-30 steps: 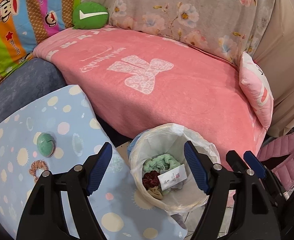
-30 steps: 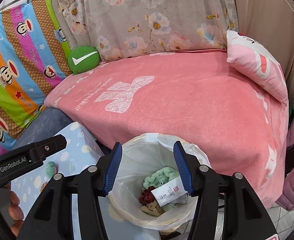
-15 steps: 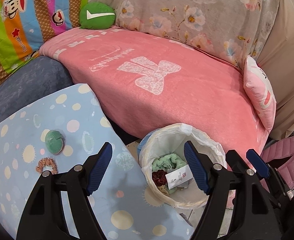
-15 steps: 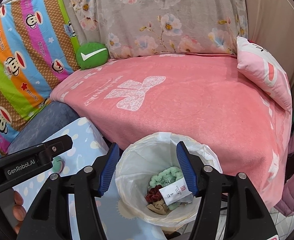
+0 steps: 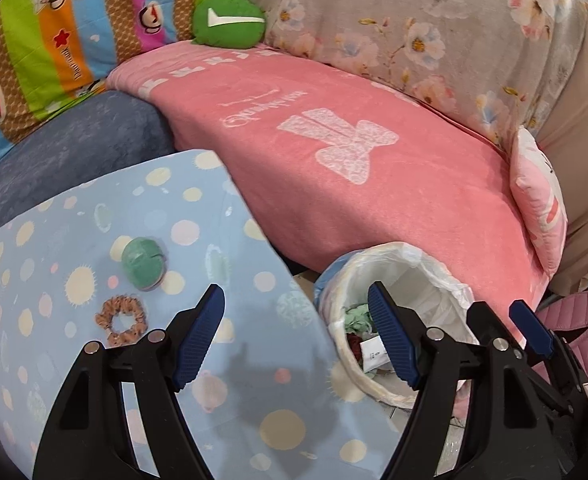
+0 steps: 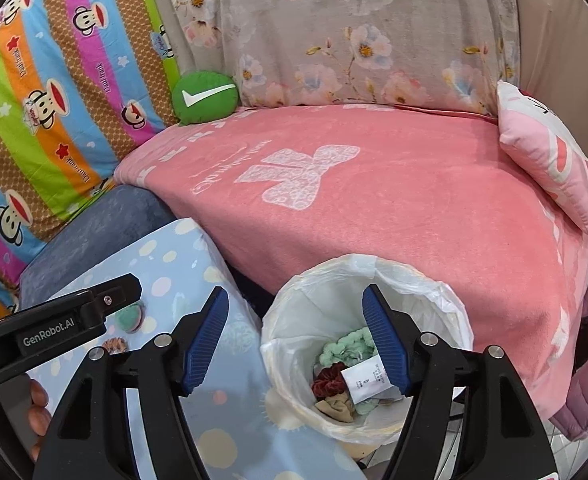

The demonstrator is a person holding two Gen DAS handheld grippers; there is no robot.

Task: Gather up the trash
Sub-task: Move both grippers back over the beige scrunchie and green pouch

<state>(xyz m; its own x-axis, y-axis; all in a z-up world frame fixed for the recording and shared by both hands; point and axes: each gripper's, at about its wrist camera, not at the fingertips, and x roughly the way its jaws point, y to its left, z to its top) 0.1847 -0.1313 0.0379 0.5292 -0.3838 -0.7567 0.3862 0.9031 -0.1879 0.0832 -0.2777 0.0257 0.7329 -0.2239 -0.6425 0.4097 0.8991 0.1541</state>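
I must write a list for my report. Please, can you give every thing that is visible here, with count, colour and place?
bin: 1, white liner, beside table; holds scrunchies and a tag
table: 1, blue dotted cloth, front left
ball: 1, green, on table
scrunchie: 1, brown, on table near ball
blanket: 1, pink, on sofa
green cushion: 1, sofa back
pink cushion: 1, sofa right end
left gripper: black and blue, open, empty
right gripper: open, empty, over bin
hand: 1, lower left
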